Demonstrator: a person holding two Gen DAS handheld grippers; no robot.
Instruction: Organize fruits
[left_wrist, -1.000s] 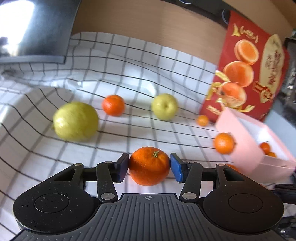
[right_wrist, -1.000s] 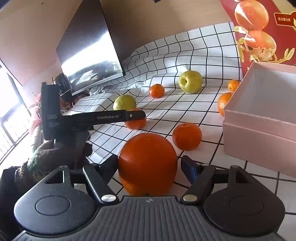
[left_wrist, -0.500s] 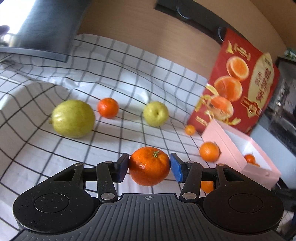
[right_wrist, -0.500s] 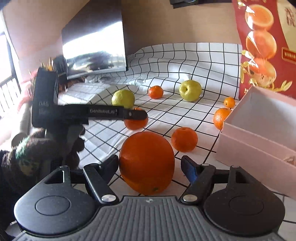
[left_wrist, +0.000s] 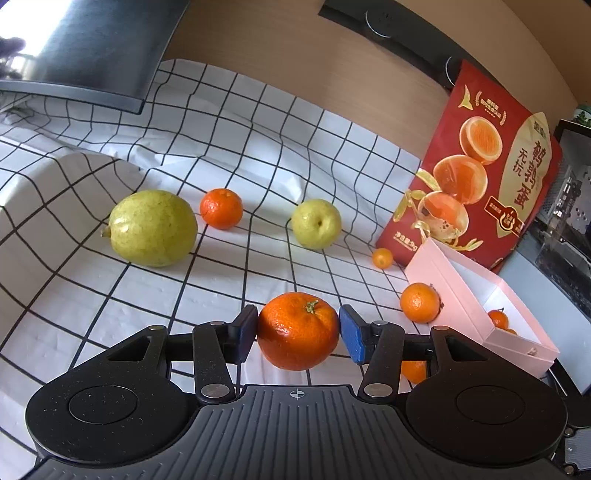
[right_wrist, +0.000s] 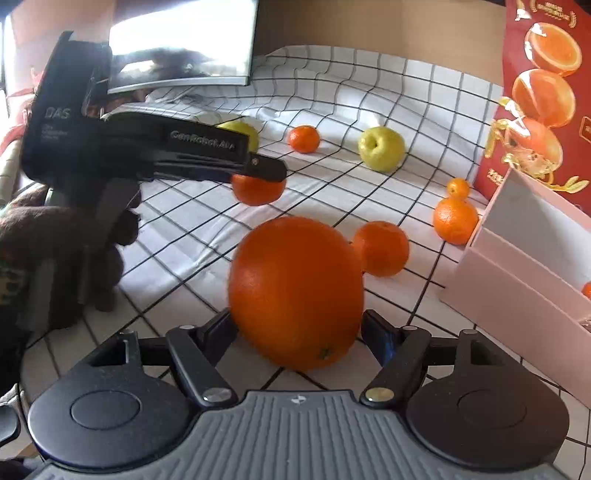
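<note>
1. The left gripper (left_wrist: 297, 332) holds a mandarin (left_wrist: 297, 330) between its blue pads, stem up, lifted clear of the checked cloth (left_wrist: 258, 155) on the worktop. In the right wrist view the same mandarin hangs under the finger of this gripper.
2. The right gripper (right_wrist: 295, 334) holds a large orange (right_wrist: 295, 291); both pads press its sides. The orange is above the cloth near the front edge of the worktop.
3. The pink box (left_wrist: 461, 291) stands open at the right edge of the worktop. Its interior is white. It contains at least one small mandarin with a stem (left_wrist: 498, 318); a second orange piece shows just below it, identity unclear.
4. Just outside the left wall of the box lies an orange (left_wrist: 420, 302). A small kumquat-sized fruit (left_wrist: 382, 257) lies farther back, near the foot of the red bag.
5. The red bag (left_wrist: 480, 166) stands upright behind the box, toward the back right corner. It shows halved egg pictures and large Chinese characters reading 鹌鹑蛋, with 无抗 beside them. The smaller print is illegible.
6. On the cloth farther left: a green pear (left_wrist: 317, 223), a mandarin (left_wrist: 221, 208) and a large green-yellow fruit (left_wrist: 153, 228).
7. The left gripper body carries "GenRobot.AI" on its finger (right_wrist: 203, 140) and "DAS" on its housing.
8. A gloved hand (right_wrist: 66, 243) grips the left gripper handle.
</note>
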